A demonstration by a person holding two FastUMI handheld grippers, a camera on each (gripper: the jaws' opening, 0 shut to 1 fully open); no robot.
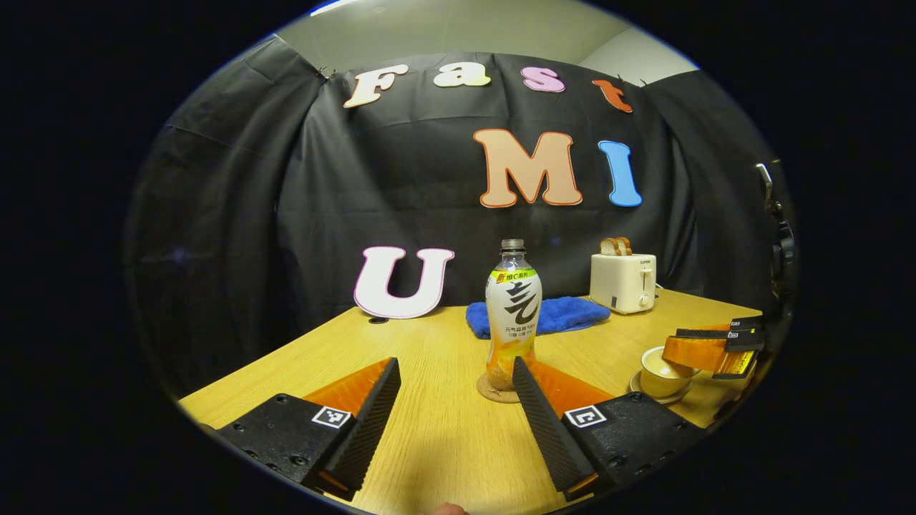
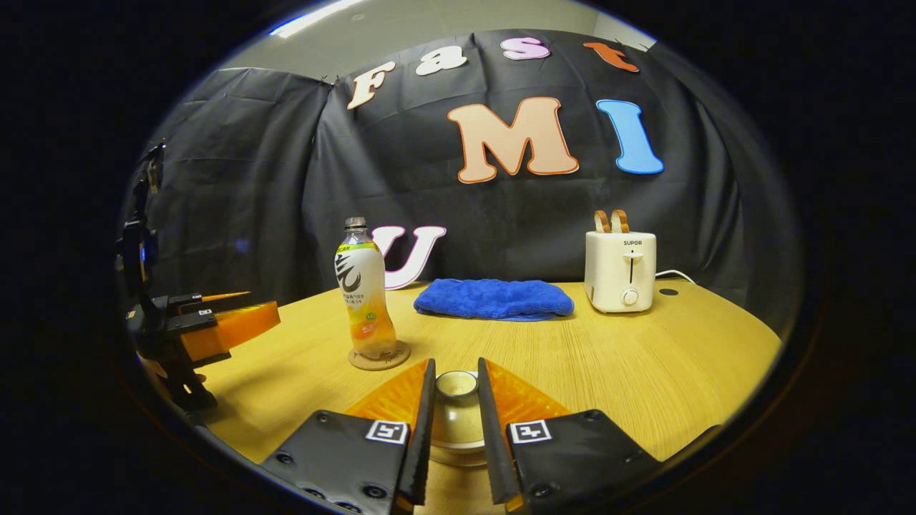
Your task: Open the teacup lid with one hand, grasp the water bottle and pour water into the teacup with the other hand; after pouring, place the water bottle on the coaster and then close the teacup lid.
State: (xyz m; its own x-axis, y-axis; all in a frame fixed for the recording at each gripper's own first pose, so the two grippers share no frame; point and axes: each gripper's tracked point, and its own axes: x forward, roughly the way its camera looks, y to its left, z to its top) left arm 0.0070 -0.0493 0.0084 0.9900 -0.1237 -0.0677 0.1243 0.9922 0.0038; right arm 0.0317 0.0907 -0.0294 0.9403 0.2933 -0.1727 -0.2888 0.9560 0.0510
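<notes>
The teacup (image 2: 456, 418) is sitting on its saucer on the desk (image 2: 644, 365), directly between the two fingers of the right tongs (image 2: 456, 422). Its lid (image 2: 456, 384) is sitting on top, and the fingers are standing narrow on both sides of the lid and cup. Whether they are really pressing on it, I cannot tell. In the left gripper view the same teacup (image 1: 662, 372) is appearing far at the right edge, with the right tongs (image 1: 715, 350) reaching over it.

The water bottle (image 1: 513, 315) is standing upright on a round coaster (image 1: 497, 390), just in front of the left tongs (image 1: 458, 415). These tongs are standing wide and holding nothing, and the bottle is lying beyond their tips, nearer to one finger. The bottle is clear plastic with a white label, has orange liquid in its lower part, and no cap is showing on its neck.

The right gripper view is showing the bottle (image 2: 365, 300) and coaster (image 2: 379, 355) to the left, with the left tongs (image 2: 236, 315) near the edge. Behind, a blue towel (image 2: 494, 299) is lying folded, and a white toaster (image 2: 620, 272) with two bread slices is standing beside it.
</notes>
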